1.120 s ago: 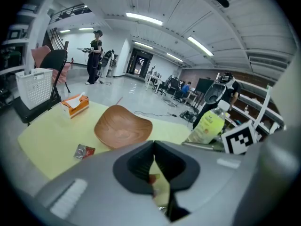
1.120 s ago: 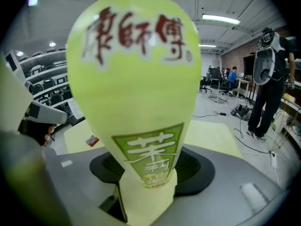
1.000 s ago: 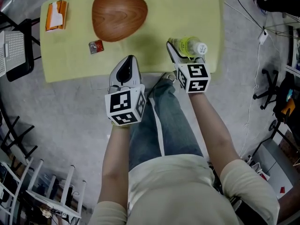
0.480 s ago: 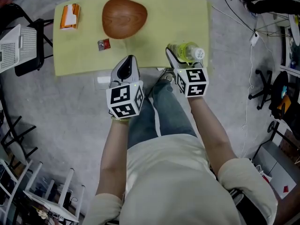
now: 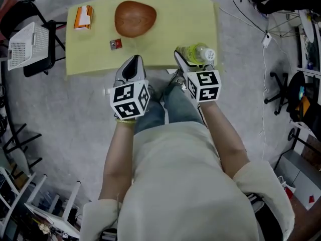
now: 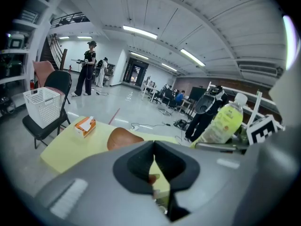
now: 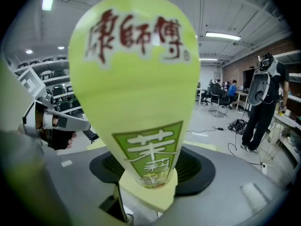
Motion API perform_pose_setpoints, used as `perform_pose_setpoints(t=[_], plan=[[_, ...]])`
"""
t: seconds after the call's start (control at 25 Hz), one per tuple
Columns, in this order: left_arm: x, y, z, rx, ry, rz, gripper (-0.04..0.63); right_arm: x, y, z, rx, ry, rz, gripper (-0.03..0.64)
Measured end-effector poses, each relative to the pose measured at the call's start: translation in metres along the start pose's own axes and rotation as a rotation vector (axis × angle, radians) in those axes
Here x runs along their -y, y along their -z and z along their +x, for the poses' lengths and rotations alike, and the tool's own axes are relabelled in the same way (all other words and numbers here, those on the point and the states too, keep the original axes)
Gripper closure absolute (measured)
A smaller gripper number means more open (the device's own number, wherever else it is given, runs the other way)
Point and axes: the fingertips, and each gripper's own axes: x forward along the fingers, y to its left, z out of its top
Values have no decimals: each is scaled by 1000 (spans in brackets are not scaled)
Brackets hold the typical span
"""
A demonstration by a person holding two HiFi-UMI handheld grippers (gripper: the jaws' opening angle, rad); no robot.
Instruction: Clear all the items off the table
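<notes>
Yellow-green tea bottle [image 5: 197,52] with a white cap sits sideways, clamped in the right gripper [image 5: 193,59] over the yellow table's [image 5: 170,34] near right edge. On top: brown wooden bowl [image 5: 135,18], orange tissue box [image 5: 83,17] far left, small red packet [image 5: 116,44] near the bowl.

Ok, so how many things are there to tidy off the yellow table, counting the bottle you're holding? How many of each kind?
bottle: 1
wooden bowl: 1
orange box: 1
small red packet: 1
Total: 4
</notes>
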Motion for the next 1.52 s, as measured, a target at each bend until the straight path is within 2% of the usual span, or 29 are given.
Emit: perform_pose_setpoints(t=[0.32, 0.56, 0.84, 1.04, 1.52], plan=[[13, -11, -36, 19, 38, 20, 584, -17, -16, -39, 18, 0, -24, 328], [20, -20, -57, 49, 18, 43, 584, -30, -24, -60, 37, -58, -43, 328], [16, -31, -72, 97, -86, 5, 584, -40, -32, -66, 27, -172, -107, 328], [24, -26, -89, 129, -154, -37, 584, -42, -37, -72, 39, -243, -157, 328], [47, -2, -130, 185, -296, -83, 584, -68, -38, -91, 61, -452, -289, 328]])
